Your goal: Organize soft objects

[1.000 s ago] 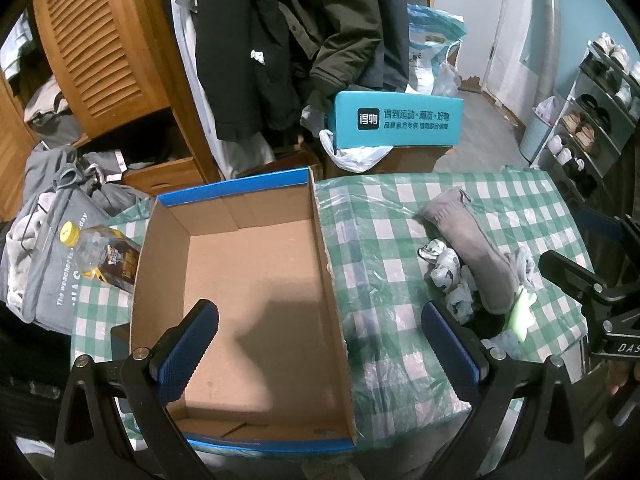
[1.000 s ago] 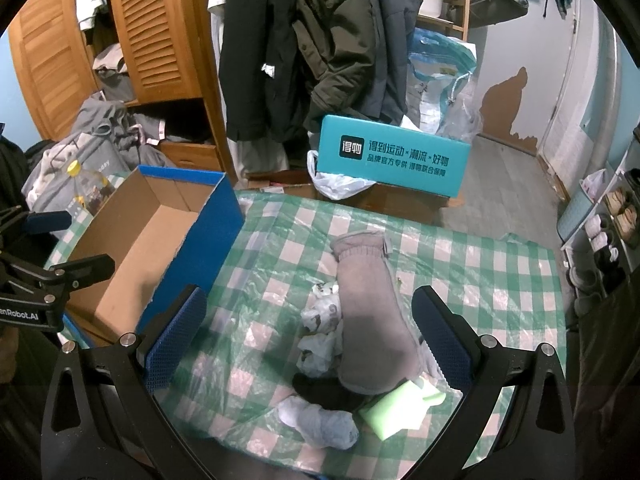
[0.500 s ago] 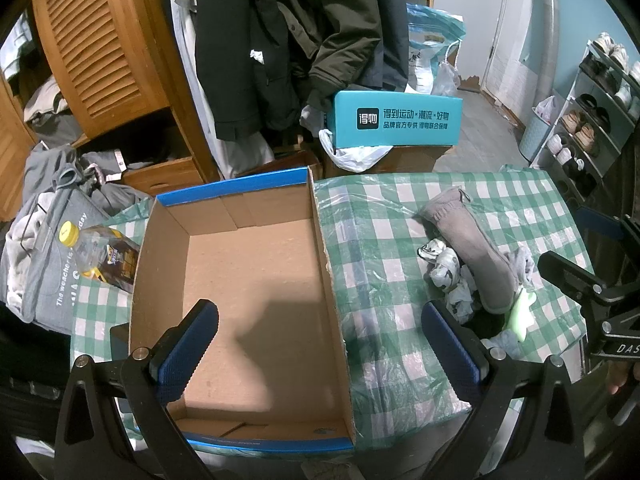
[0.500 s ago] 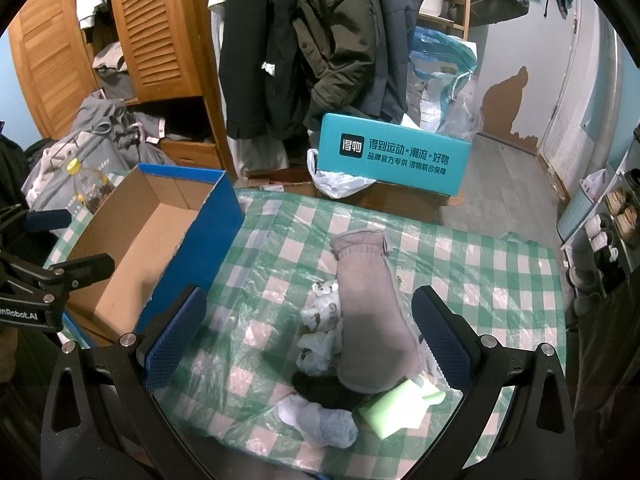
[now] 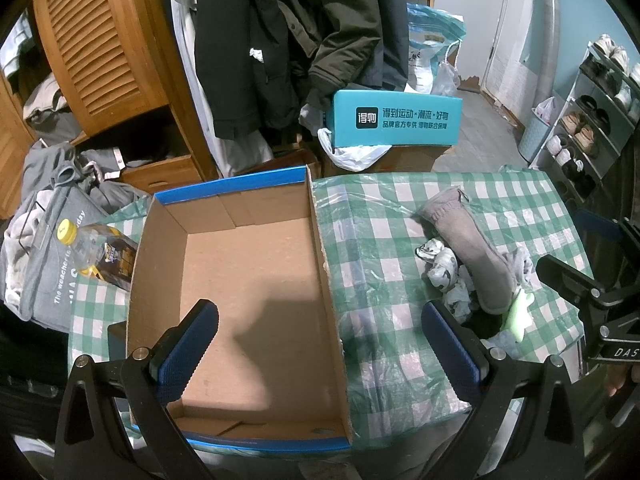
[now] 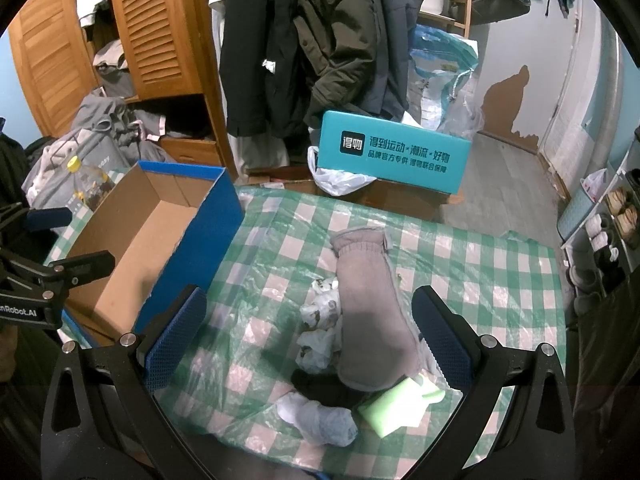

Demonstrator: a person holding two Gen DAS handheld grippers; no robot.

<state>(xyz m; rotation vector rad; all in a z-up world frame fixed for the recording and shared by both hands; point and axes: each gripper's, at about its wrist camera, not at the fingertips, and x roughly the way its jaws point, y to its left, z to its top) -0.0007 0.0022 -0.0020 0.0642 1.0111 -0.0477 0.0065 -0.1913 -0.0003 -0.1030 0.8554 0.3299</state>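
Premises: a lived-in domestic room, serving as bedroom or entry storage. Evidence: a wooden wardrobe with louvred doors (image 6: 160,28) standing open, dark coats (image 6: 320,40) hanging in a row beside it, and grey garments (image 6: 100,128) heaped at its foot. A shoe rack (image 5: 588,120) loaded with pairs stands along the blue wall. The bench (image 6: 480,272) carries a green checked plastic cloth. A teal shoe box (image 6: 394,156) and filled plastic bags (image 6: 444,80) sit on the floor.
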